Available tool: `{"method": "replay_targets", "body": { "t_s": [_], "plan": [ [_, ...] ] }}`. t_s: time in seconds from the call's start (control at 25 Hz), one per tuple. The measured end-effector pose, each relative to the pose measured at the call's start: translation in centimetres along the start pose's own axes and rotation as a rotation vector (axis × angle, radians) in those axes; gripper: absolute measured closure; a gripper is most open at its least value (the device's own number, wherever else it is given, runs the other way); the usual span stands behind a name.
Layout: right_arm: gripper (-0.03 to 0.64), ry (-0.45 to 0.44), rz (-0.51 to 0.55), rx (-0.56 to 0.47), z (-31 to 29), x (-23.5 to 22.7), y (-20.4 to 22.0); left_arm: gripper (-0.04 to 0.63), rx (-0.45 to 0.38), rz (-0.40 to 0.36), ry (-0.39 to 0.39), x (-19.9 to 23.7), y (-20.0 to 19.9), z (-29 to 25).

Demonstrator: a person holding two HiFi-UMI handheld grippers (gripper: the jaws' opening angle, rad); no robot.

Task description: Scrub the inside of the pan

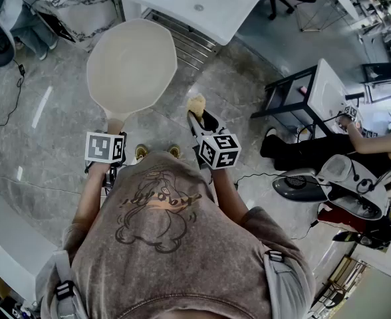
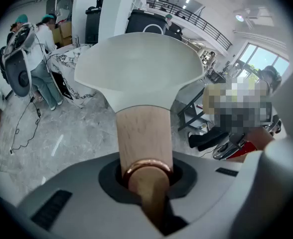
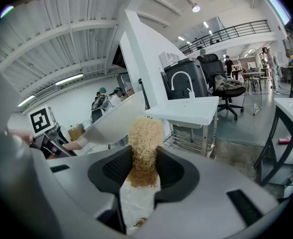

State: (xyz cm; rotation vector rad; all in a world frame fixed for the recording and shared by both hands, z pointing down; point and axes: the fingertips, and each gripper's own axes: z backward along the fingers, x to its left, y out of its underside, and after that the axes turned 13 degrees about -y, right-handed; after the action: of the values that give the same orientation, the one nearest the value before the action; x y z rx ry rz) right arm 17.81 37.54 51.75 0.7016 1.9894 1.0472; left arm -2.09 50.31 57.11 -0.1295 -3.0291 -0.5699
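Now left gripper (image 2: 146, 176) clamps the pan (image 1: 131, 65) handle (image 2: 144, 133); right gripper (image 3: 142, 158) grips a scrubber (image 1: 196, 104)

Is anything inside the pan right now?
Nothing visible: in the head view the pan shows a bare cream inside. The scrubber, clamped in the right gripper, is outside its rim. The left gripper holds the handle. Thin residue is too fine to tell.

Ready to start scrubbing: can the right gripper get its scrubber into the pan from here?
Probably yes. The left gripper holds the pan by its handle, open side up; the scrubber in the right gripper sits just beside it, nothing between.
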Motion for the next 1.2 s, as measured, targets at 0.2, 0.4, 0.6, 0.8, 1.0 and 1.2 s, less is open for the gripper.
{"method": "replay_targets", "body": {
  "t_s": [0.2,0.4,0.6,0.8,1.0,1.2],
  "plan": [
    [0.462,0.001,-0.002,0.002,-0.8,0.6,0.5,0.534,-0.006,-0.021,0.003,0.8,-0.1,0.1],
    [0.462,0.016,-0.016,-0.019,-2.2,1.2,0.1,0.534,-0.002,-0.035,0.019,2.3,-0.9,0.0],
    [0.460,0.038,-0.031,-0.066,-3.8,2.3,-0.7,0.532,-0.003,-0.075,0.026,4.7,-1.7,-0.3],
    [0.460,0.046,-0.030,-0.100,-5.5,3.3,-1.7,0.532,-0.005,-0.103,0.051,7.0,-2.9,-0.7],
    [0.460,0.060,-0.042,-0.109,-6.7,2.3,-2.4,0.532,0.010,-0.118,0.072,7.7,-4.0,-1.7],
    [0.460,0.052,-0.051,-0.114,-9.0,-0.4,-4.1,0.531,0.016,-0.132,0.081,8.0,-7.1,-3.5]
  ]
}}
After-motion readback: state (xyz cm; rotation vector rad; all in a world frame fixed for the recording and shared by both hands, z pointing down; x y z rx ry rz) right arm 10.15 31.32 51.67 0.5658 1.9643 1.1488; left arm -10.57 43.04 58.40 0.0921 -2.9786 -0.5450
